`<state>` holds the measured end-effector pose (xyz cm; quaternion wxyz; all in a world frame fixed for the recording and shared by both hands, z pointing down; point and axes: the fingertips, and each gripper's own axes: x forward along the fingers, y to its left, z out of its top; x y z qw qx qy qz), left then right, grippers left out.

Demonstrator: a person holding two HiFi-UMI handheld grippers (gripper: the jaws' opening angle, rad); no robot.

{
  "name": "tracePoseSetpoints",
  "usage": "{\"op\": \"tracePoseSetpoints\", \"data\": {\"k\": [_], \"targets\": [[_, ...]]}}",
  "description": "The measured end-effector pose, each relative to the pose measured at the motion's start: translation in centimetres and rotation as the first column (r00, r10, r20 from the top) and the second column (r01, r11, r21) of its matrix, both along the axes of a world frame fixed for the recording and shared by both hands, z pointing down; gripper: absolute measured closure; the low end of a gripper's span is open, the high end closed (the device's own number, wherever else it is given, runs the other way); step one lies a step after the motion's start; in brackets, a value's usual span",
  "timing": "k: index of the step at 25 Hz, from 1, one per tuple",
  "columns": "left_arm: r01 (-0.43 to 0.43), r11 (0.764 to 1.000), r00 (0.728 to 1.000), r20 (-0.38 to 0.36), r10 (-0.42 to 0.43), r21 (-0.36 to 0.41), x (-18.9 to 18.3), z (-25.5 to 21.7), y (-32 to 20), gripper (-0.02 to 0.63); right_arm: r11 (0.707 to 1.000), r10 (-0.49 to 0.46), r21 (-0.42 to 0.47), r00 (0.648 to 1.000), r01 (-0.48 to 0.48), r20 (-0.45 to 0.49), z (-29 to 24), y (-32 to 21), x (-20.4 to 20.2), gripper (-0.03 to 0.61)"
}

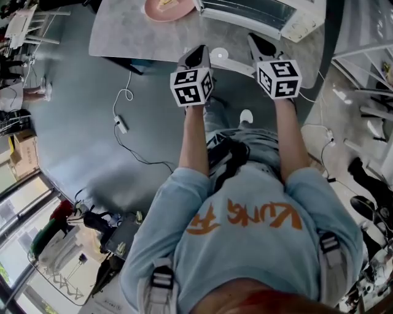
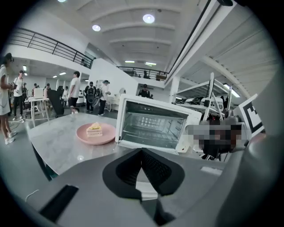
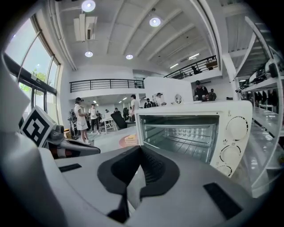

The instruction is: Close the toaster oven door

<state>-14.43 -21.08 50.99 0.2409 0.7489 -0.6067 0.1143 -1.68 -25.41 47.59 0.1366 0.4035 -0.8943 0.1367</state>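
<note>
The white toaster oven (image 2: 155, 124) stands on a grey marble table (image 2: 53, 144) with its cavity open to view. Its door (image 1: 245, 12) lies folded down in front. Three round knobs (image 3: 235, 128) run down its right side. Both grippers hang in front of the table, short of the oven and touching nothing. My left gripper (image 1: 198, 55) is shut with nothing between its jaws, and in the left gripper view its tips (image 2: 142, 153) meet. To its right, my right gripper (image 1: 258, 42) is also shut and empty (image 3: 141, 153). Left of the oven a pink plate (image 2: 95, 133) holds a slice of cake.
A white cable (image 1: 123, 119) trails over the grey floor left of me. Boxes and clutter (image 1: 61, 245) crowd the lower left. Metal shelving (image 1: 368, 92) stands to the right of the table. Several people (image 2: 75, 91) stand far behind the table.
</note>
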Motion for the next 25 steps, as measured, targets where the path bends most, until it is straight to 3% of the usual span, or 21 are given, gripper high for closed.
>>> {"op": "tracePoseSetpoints", "data": {"k": [6, 13, 16, 21, 23, 25], "targets": [[-0.065, 0.996, 0.998, 0.003, 0.065, -0.063, 0.3, 3.9, 0.5, 0.612, 0.997, -0.042, -0.065, 0.998, 0.039, -0.052, 4.0, 0.7, -1.0, 0.581], [-0.180, 0.971, 0.983, -0.007, 0.182, -0.158, 1.5, 7.9, 1.6, 0.612, 0.984, -0.135, -0.134, 0.985, 0.120, -0.105, 8.7, 3.0, -3.1, 0.580], [-0.224, 0.951, 0.971, 0.040, 0.237, -0.213, 1.3, 9.5, 2.1, 0.612, 0.974, -0.190, -0.150, 0.972, 0.169, -0.138, 10.3, 4.3, -4.1, 0.581], [-0.233, 0.940, 0.952, 0.138, 0.272, -0.249, 0.6, 11.3, 1.9, 0.612, 0.956, -0.259, -0.187, 0.950, 0.227, -0.173, 12.5, 6.7, -4.8, 0.580], [-0.245, 0.932, 0.929, 0.209, 0.304, -0.268, 0.6, 11.8, 1.7, 0.612, 0.950, -0.283, -0.193, 0.937, 0.245, -0.205, 13.4, 7.8, -4.7, 0.580], [-0.274, 0.914, 0.884, 0.297, 0.362, -0.299, 0.5, 12.6, 1.7, 0.612, 0.948, -0.296, -0.194, 0.923, 0.252, -0.247, 14.4, 8.6, -4.7, 0.580]]}}
